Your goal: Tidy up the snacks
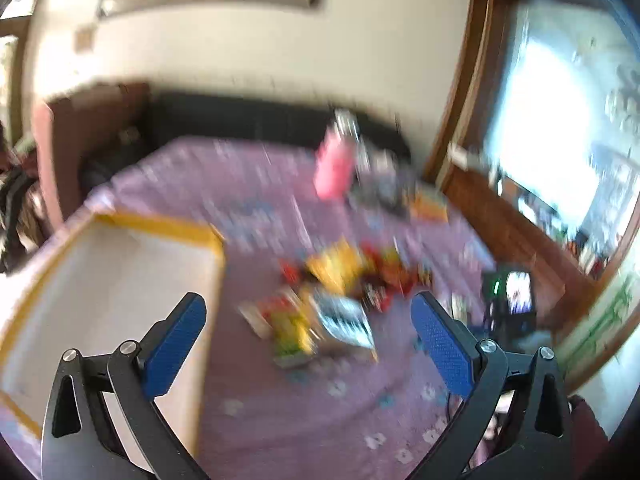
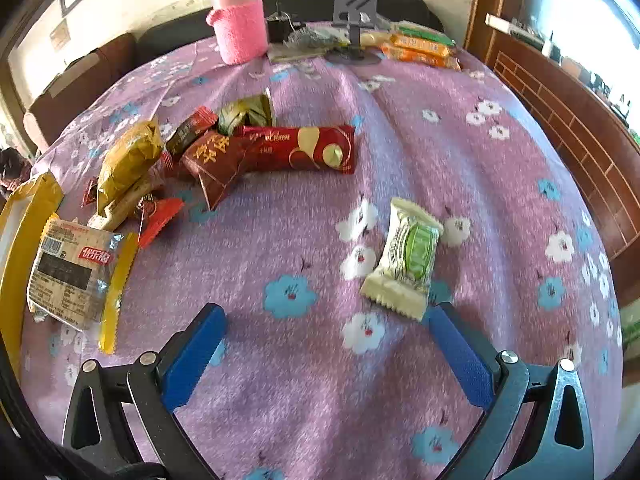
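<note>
Clearly the right gripper [image 2: 326,320] is hovering with its jaws spread wide and empty above the flowered purple tablecloth [image 2: 460,152], and the green-and-white snack packet [image 2: 408,258] is lying just ahead of it, nearer its right finger, long axis running away and slightly rightward toward the cloth's far edge. A small shift right should, I judge, be bringing the packet between the fingers. The left gripper [image 1: 308,316], equally wide and empty, is hanging blurred beside the yellow-rimmed box [image 1: 120,280] at the cloth's left edge, farther from that packet, facing the snack pile [image 1: 340,280].
</note>
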